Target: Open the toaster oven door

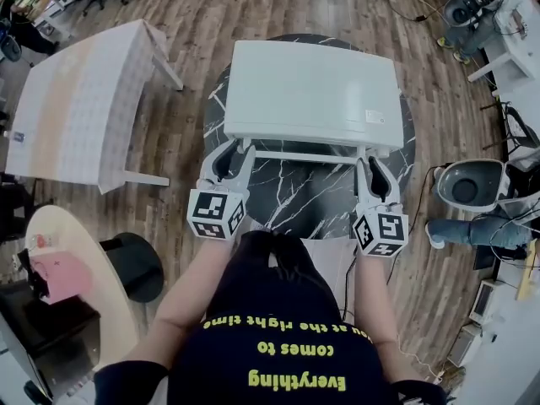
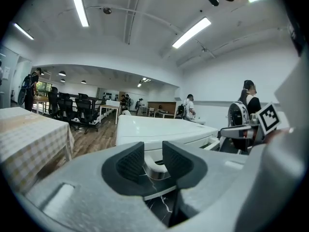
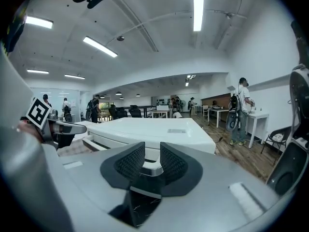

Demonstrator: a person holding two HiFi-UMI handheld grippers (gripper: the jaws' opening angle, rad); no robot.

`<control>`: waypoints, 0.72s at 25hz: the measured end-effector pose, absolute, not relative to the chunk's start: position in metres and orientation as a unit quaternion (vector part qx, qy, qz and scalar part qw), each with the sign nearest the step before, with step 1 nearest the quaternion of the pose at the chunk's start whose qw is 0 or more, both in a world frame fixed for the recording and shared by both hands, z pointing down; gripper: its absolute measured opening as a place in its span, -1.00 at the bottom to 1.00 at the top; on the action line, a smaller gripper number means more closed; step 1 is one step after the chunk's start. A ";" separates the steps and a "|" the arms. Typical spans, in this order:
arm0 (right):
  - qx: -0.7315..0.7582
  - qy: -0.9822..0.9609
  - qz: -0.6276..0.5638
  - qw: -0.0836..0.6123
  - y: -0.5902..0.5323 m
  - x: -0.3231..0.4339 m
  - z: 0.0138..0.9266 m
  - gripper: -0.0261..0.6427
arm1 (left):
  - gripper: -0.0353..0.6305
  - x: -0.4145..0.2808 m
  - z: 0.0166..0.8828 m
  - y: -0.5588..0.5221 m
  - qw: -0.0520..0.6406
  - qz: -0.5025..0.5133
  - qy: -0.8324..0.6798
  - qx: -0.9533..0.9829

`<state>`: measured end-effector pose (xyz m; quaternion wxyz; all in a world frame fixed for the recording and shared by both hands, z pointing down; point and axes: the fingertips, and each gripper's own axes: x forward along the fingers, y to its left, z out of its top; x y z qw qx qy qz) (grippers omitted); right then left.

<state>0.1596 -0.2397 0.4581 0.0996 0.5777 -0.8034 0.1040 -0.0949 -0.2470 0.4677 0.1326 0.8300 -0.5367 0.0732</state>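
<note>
Left hand-held gripper (image 1: 239, 148) and right hand-held gripper (image 1: 369, 160): jaws apart, each straddling one end of the handle (image 1: 308, 156), pads not clamped on it. White toaster oven (image 1: 312, 91) sits on the dark marbled surface (image 1: 295, 197), with the handle along the oven's near edge.

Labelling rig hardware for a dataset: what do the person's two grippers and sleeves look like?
The left gripper and right gripper: pale grey moulded plastic bodies, dark ribbed pads, each with a black-and-white square-marker cube. Worn: black short-sleeved T-shirt, yellow lettering.
</note>
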 end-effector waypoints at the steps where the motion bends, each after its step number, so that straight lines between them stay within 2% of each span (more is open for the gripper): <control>1: 0.580 -0.801 0.108 0.103 -0.241 0.161 0.461 -0.57 | -0.55 -0.096 0.469 -0.248 0.135 0.075 -0.538 0.828; 11: 0.579 -0.790 0.129 0.156 -0.260 0.159 0.484 -0.41 | -0.41 -0.095 0.489 -0.253 0.161 0.109 -0.546 0.815; 18: 0.578 -0.787 0.164 0.139 -0.261 0.161 0.488 -0.39 | -0.39 -0.096 0.489 -0.252 0.155 0.115 -0.551 0.812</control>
